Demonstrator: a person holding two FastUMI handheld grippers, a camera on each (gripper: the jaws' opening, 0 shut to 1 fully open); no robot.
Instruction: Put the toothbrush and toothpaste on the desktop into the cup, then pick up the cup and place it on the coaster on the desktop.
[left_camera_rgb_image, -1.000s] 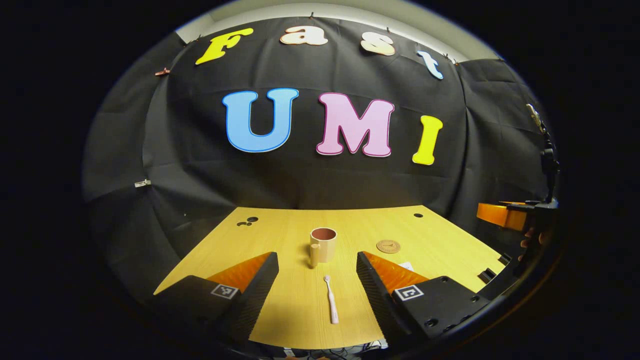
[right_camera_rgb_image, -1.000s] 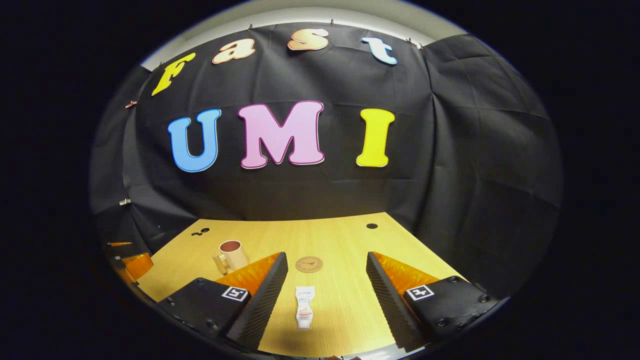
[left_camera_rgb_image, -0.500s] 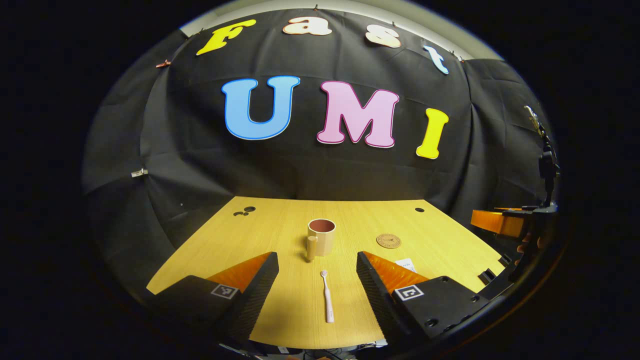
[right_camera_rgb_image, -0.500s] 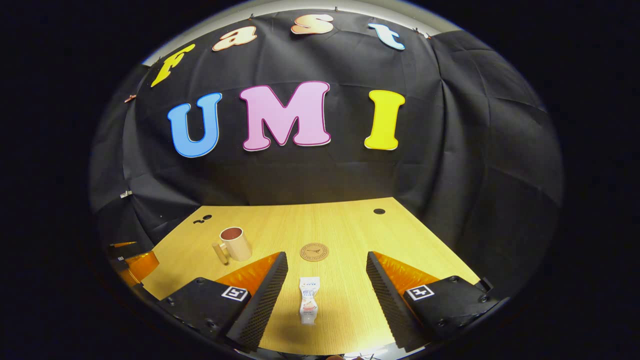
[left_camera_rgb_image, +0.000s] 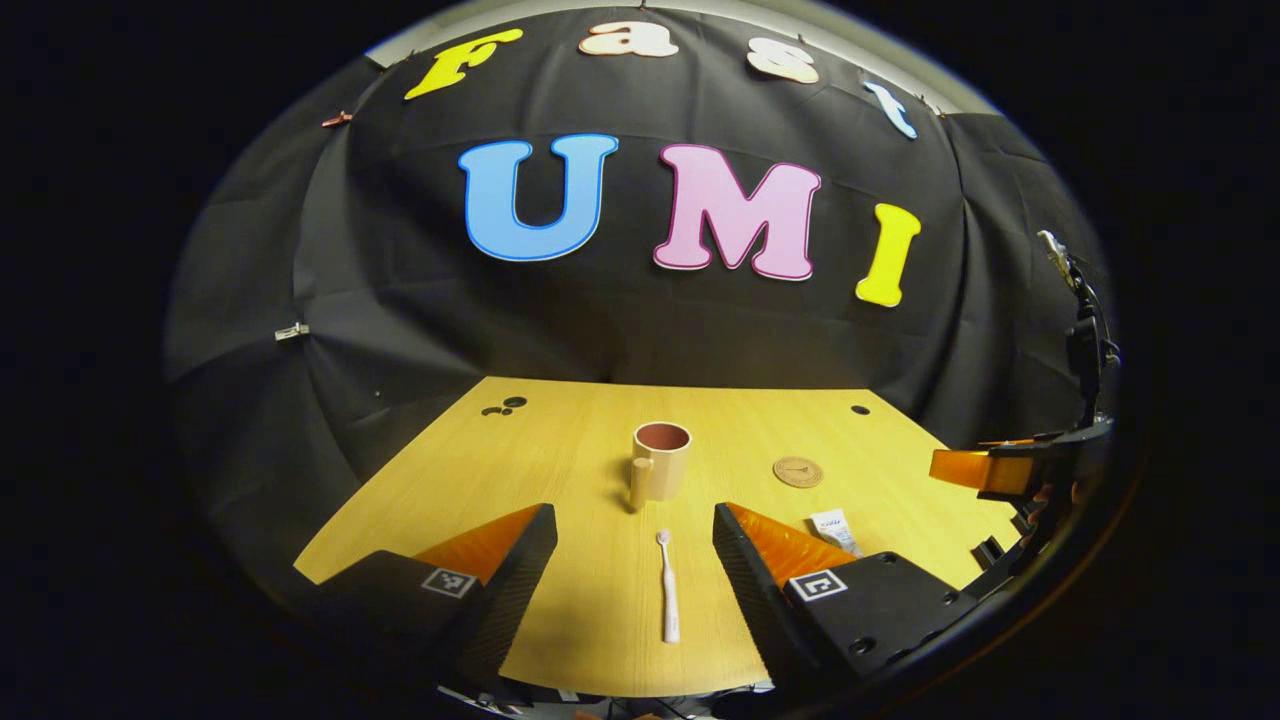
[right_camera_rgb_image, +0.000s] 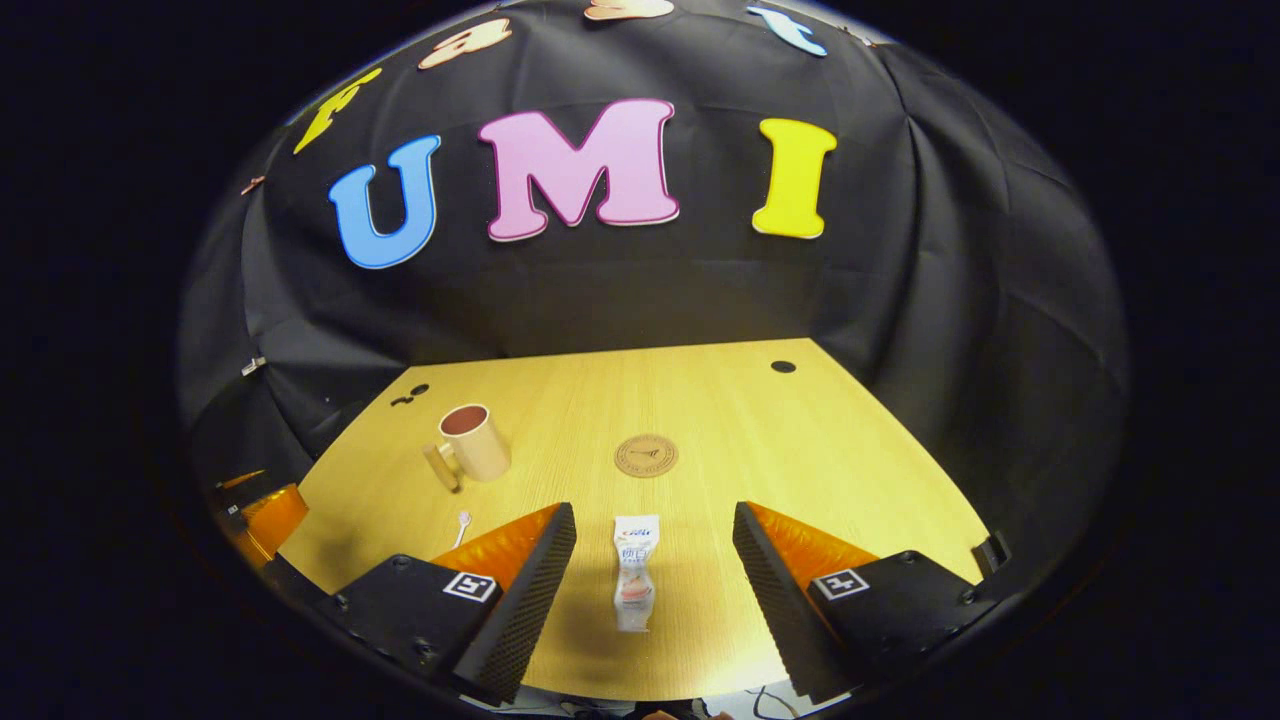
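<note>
Both tools nearer, slim toothbrush (left_camera_rgb_image: 667, 585), crinkled toothpaste (right_camera_rgb_image: 634, 572) (flat tube)

Your toothpaste tube (right_camera_rgb_image: 635, 575) carries a band of blue print near its top and a reddish patch lower down in the right gripper view, but it's all too small and blurred to make out. The dark round emblem stamped in the middle of the coaster (right_camera_rgb_image: 646, 455) has the same problem: it's a ring with a mark inside, not legible. You've got square coded marker tags (right_camera_rgb_image: 465, 586) on the right gripper (right_camera_rgb_image: 655, 512) and on the left gripper (left_camera_rgb_image: 635, 512), one per finger, block patterns only, no letters or digits to read.
</note>
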